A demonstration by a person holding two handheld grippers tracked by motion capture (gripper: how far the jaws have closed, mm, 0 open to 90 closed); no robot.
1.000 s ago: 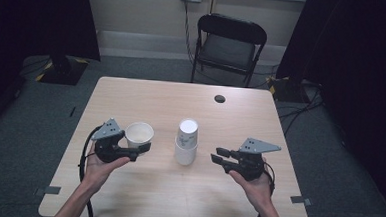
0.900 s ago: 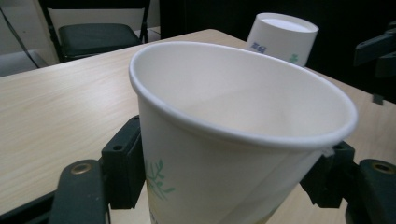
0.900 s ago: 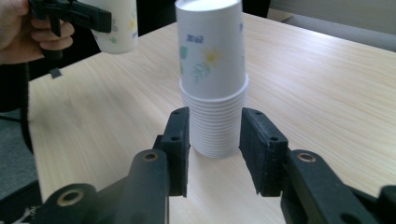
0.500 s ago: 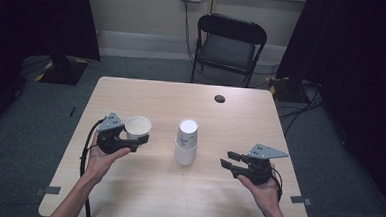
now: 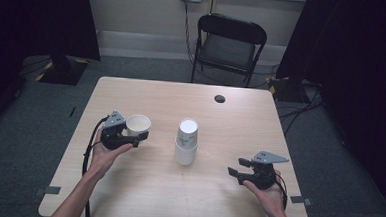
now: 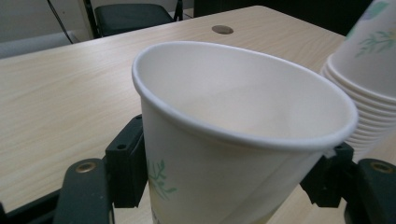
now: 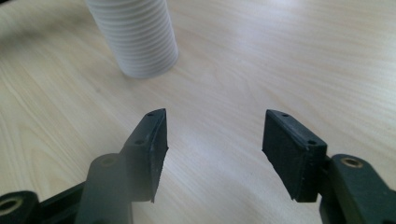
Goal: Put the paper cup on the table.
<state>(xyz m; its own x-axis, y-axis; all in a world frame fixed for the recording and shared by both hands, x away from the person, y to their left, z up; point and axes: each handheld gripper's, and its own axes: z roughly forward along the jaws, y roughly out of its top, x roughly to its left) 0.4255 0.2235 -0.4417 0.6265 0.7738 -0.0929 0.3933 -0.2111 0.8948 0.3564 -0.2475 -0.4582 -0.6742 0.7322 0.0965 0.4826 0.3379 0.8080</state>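
Observation:
My left gripper (image 5: 135, 133) is shut on a white paper cup (image 5: 138, 124) with a green leaf print, held upright at the table's left. In the left gripper view its pads press the cup (image 6: 233, 140) from both sides, and the jaws have just been closing on it. A stack of upside-down paper cups (image 5: 186, 142) stands mid-table, to the right of the held cup (image 6: 369, 60). My right gripper (image 5: 235, 170) is low over the table's front right, pointing towards the stack (image 7: 135, 37). Its jaws (image 7: 215, 144) have just been opening, with only bare wood between them.
The light wooden table (image 5: 141, 196) has a small dark round hole (image 5: 220, 98) near its far right. A black folding chair (image 5: 229, 45) stands behind the far edge. Cables lie on the floor at the back right.
The left gripper has carried the cup slightly away from me. The right hand has sunk and moved right towards the front edge, and its jaws stand wider.

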